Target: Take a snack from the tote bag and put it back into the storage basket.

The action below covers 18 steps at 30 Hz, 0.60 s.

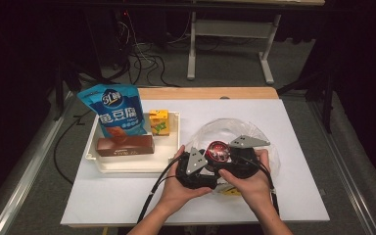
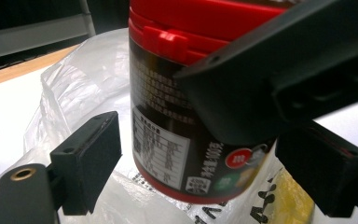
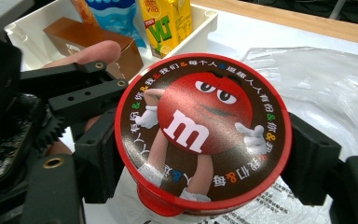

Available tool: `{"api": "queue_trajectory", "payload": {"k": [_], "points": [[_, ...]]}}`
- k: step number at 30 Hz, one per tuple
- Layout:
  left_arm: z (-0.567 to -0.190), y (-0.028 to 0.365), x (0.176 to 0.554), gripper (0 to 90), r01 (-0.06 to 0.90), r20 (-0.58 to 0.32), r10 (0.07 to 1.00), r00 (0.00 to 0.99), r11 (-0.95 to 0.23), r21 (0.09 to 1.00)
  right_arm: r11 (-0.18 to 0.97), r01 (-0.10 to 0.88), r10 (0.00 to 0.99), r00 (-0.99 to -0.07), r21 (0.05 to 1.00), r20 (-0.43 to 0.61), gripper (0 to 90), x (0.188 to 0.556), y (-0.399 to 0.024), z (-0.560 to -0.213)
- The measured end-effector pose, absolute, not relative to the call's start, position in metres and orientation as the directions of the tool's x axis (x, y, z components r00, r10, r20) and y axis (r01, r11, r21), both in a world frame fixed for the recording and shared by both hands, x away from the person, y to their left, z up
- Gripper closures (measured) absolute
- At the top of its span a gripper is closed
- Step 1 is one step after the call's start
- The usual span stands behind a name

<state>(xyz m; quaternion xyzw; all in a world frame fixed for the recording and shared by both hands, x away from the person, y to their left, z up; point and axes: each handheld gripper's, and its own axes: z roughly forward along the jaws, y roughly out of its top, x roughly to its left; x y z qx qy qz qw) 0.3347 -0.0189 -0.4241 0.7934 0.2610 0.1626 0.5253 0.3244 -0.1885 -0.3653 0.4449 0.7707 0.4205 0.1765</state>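
A brown M&M's jar with a red lid [image 1: 219,151] stands upright over a clear plastic bag [image 1: 254,129] on the white table. My right gripper [image 1: 230,155] is shut on the jar just under the lid [image 3: 200,126], one pad on each side [image 3: 205,158]. My left gripper [image 1: 206,161] comes in low from the other side. Its jaws straddle the jar's lower body [image 2: 177,140] and stand open [image 2: 205,168], with a sliver of gap at the left pad [image 2: 91,156]. The right gripper's jaw crosses the upper right of the left gripper view.
A white tray [image 1: 127,166] left of the hands holds a blue snack bag [image 1: 115,110], a yellow drink carton [image 1: 159,122] and a brown box [image 1: 125,145]. A yellow packet [image 2: 291,200] lies under the plastic bag. Table edges lie close on all sides.
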Motion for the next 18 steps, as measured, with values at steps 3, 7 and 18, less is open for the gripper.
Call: {"api": "queue_trajectory", "payload": {"k": [3, 7, 18], "points": [[-0.4251, -0.0187, 0.3369, 15.5, 0.249, -0.028, 0.586, 0.81, -0.3, 0.921, 0.252, 0.538, 0.828, -0.55, 0.804, 0.108, 25.9, 0.3243, -0.1878, -0.3661], [-0.4248, -0.0193, 0.3377, 18.3, 0.23, -0.015, 0.575, 0.818, -0.304, 0.925, 0.249, 0.54, 0.825, -0.553, 0.804, 0.116, 25.8, 0.3246, -0.1882, -0.3674], [-0.426, -0.019, 0.3373, 25.1, 0.206, -0.008, 0.554, 0.832, -0.295, 0.933, 0.256, 0.537, 0.813, -0.569, 0.804, 0.121, 25.5, 0.3255, -0.1882, -0.3702]]}}
